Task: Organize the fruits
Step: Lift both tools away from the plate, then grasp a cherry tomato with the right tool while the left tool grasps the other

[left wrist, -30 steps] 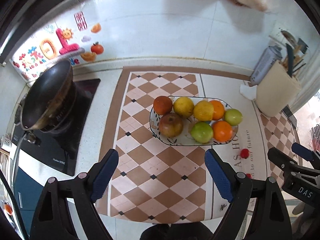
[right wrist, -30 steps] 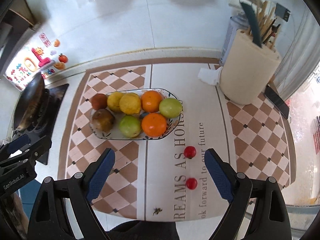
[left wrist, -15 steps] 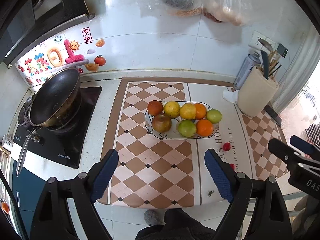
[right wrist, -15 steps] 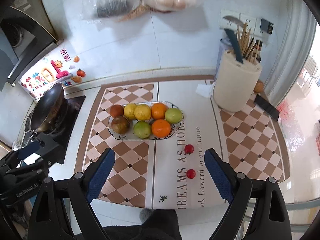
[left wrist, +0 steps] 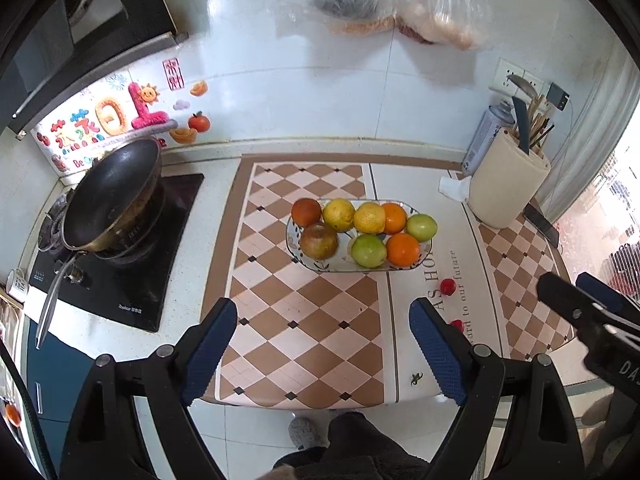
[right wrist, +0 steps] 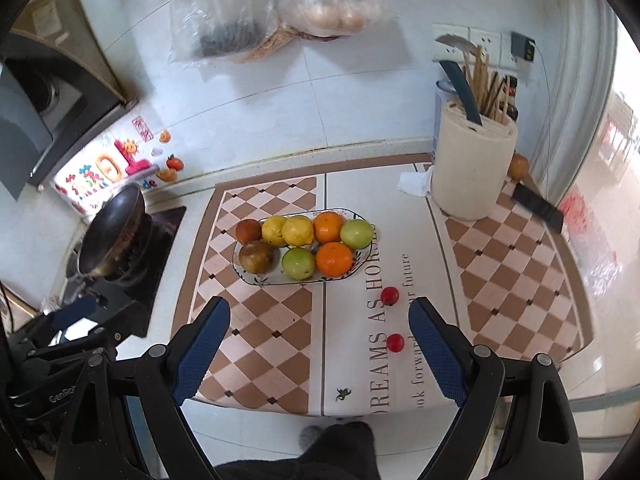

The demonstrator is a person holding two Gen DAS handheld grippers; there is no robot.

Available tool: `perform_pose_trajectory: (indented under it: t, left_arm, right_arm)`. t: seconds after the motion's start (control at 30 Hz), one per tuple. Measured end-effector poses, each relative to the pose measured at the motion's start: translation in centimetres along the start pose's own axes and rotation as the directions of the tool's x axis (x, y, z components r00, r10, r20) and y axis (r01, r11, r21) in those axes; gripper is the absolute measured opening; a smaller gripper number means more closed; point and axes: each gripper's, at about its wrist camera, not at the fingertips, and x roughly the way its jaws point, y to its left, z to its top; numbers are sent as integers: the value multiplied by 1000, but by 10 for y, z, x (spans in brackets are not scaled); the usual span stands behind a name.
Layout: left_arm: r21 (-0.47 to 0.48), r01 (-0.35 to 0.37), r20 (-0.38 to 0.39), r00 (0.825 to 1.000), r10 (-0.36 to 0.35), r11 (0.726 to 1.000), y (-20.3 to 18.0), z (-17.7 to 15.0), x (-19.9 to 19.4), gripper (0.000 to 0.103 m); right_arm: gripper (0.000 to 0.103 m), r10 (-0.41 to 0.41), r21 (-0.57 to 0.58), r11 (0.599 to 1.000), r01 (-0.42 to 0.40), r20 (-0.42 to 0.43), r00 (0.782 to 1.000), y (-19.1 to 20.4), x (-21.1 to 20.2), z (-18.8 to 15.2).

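Observation:
An oval white dish [left wrist: 338,267] [right wrist: 276,280] on the checkered mat holds several fruits: oranges [left wrist: 403,249] [right wrist: 334,258], yellow lemons [left wrist: 339,215], green ones [left wrist: 368,251] and brownish ones [left wrist: 319,241]. Two small red fruits lie loose on the mat right of the dish [right wrist: 389,295] [right wrist: 395,343]; the left wrist view shows them too [left wrist: 448,287]. My left gripper [left wrist: 324,354] is open and empty, held back over the counter's front edge. My right gripper [right wrist: 320,350] is open and empty, also held back near the front edge.
A black wok [left wrist: 112,196] sits on the stove at the left. A cream utensil holder [right wrist: 472,168] with knife and chopsticks, a crumpled tissue [right wrist: 414,184] and a phone [right wrist: 538,206] are at the back right. Plastic bags [right wrist: 280,8] hang on the wall.
Both grippers have pulled back and up from the counter; the dish now looks smaller and farther away. Both stay open and empty. The fruits have not moved.

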Motion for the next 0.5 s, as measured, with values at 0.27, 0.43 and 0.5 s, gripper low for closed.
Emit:
perform_pose_trajectory:
  t: [0.27,0.43,0.5]
  left_arm:
    - [85,-90,-75,993,97,992,-29,-1,64,97]
    - [149,-118,-157,977,141,982,-59,-8,121,97]
    - [178,-130,-201,965,165,975,-72,-11,149,97]
  right_arm:
    - [78,-34,154,987,55,-132,991,-85,81,-19]
    - [59,14,242,969,46,-237,971,-134,146,-39]
    - [56,26,235,971,36,-254,967,-144,167,-37]
